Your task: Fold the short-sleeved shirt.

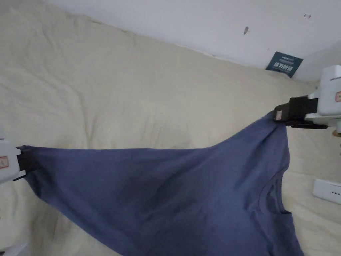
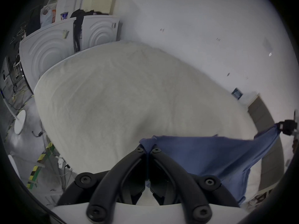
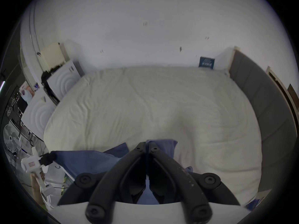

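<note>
The blue shirt (image 1: pixel 173 196) hangs stretched across the lower frame over a cream bedsheet (image 1: pixel 133 93) — white wall (image 1: pixel 216 23) behind (scuffed). The left gripper (image 1: pixel 23 162) and right gripper (image 1: pixel 283 116) each pinch a corner, jaws closed on cloth.

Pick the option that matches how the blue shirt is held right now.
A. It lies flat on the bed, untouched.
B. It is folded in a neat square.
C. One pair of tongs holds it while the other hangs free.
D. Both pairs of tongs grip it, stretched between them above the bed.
D: the left tongs and the right tongs each pinch an end of the blue shirt, which spans between them over the bed.
</note>
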Demonstrator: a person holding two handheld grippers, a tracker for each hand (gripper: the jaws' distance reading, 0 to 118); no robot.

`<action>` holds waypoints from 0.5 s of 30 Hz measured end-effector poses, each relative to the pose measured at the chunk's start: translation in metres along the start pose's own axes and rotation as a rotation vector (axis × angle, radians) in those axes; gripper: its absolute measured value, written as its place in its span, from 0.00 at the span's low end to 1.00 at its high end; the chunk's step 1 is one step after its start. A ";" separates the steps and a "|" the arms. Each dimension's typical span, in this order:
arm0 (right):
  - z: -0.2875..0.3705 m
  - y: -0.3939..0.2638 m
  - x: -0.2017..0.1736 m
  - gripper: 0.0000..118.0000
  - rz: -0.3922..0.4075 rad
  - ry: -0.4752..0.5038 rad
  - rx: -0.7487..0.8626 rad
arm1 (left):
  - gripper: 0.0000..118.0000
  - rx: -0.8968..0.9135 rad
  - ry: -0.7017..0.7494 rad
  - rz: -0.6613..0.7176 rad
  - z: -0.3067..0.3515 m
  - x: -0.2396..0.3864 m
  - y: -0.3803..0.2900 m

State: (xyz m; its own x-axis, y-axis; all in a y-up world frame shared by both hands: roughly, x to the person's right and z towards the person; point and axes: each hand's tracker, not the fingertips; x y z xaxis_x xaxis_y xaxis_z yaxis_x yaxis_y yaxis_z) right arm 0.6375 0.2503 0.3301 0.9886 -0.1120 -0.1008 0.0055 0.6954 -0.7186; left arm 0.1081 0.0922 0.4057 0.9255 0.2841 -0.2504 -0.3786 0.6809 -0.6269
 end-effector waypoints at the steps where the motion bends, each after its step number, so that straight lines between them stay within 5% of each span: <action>1: 0.023 -0.005 0.002 0.04 -0.013 -0.002 0.018 | 0.03 0.024 -0.014 -0.006 0.009 0.005 0.005; 8: 0.173 -0.043 -0.004 0.04 0.012 -0.057 0.193 | 0.03 0.182 -0.163 -0.057 0.077 0.037 0.060; 15: 0.252 -0.034 -0.007 0.04 0.013 -0.154 0.327 | 0.03 0.373 -0.246 -0.121 0.152 0.078 0.135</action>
State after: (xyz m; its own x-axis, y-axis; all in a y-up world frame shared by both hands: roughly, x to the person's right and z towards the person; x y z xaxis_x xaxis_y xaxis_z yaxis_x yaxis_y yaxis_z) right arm 0.6688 0.4068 0.5285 0.9998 -0.0107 0.0142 0.0160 0.8891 -0.4574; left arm 0.1276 0.3090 0.4133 0.9510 0.3087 0.0188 -0.2866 0.9026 -0.3213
